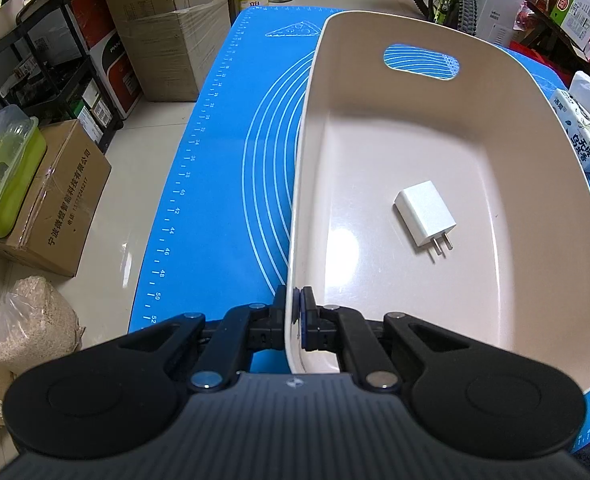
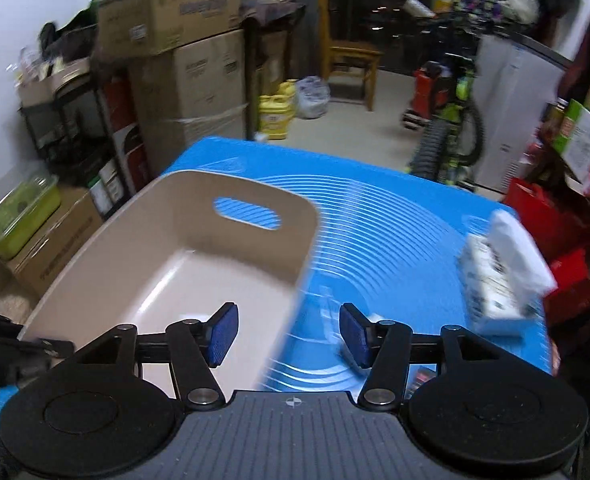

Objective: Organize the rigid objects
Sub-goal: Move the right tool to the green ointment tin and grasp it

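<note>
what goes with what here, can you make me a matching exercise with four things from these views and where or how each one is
Things:
1. white charger
2. left gripper
3. right gripper
4. tissue pack

States:
A. on the blue mat, outside the bin
B. clamped on the rim of the beige bin
C. lying flat on the bin floor
D. open, nothing between its pads

Pairs: 1-C, 2-B, 3-D, 4-A

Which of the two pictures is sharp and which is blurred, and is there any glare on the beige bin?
Left wrist view: sharp; the white charger in the beige bin is crisp, with a soft glare patch on the bin floor beside it; the left gripper is shut on the bin wall. Right wrist view: motion-blurred, with the tissue pack and blue mat smeared; the open right gripper stays sharp. Both bend straight lines at the edges.
</note>
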The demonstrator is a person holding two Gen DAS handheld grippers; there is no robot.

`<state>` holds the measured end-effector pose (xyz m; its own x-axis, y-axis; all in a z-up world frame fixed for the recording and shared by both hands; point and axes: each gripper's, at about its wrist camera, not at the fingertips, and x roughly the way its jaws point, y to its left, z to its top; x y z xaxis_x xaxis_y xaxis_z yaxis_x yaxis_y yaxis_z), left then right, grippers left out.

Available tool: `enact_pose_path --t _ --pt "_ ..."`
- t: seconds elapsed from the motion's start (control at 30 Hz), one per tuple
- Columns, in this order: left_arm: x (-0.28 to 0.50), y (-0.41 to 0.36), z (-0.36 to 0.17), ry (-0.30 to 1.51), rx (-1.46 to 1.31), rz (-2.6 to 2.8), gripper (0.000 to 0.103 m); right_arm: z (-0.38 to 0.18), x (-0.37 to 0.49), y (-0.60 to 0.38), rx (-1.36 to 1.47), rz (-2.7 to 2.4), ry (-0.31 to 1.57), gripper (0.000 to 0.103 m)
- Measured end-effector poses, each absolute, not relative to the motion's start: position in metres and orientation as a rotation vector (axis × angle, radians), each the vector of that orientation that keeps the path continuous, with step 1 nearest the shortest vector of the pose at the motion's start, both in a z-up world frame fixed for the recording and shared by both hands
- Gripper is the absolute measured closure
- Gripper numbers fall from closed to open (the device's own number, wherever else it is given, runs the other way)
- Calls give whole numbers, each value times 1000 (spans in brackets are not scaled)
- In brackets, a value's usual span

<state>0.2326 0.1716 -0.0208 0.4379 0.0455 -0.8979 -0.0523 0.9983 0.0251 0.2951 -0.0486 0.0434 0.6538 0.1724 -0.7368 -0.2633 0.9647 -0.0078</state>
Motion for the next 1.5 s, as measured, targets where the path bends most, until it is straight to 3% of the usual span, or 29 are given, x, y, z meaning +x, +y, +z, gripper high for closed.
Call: enact_pose_path --t 0.53,1.3,1.5 --pt "232 171 -18 1113 -10 59 96 -42 249 -89 -217 358 944 38" --pt "232 170 -19 1113 -11 59 96 -84 270 -62 -352 424 1074 38" --pt "232 170 -18 1112 -12 59 96 -89 269 -62 -355 428 1086 43"
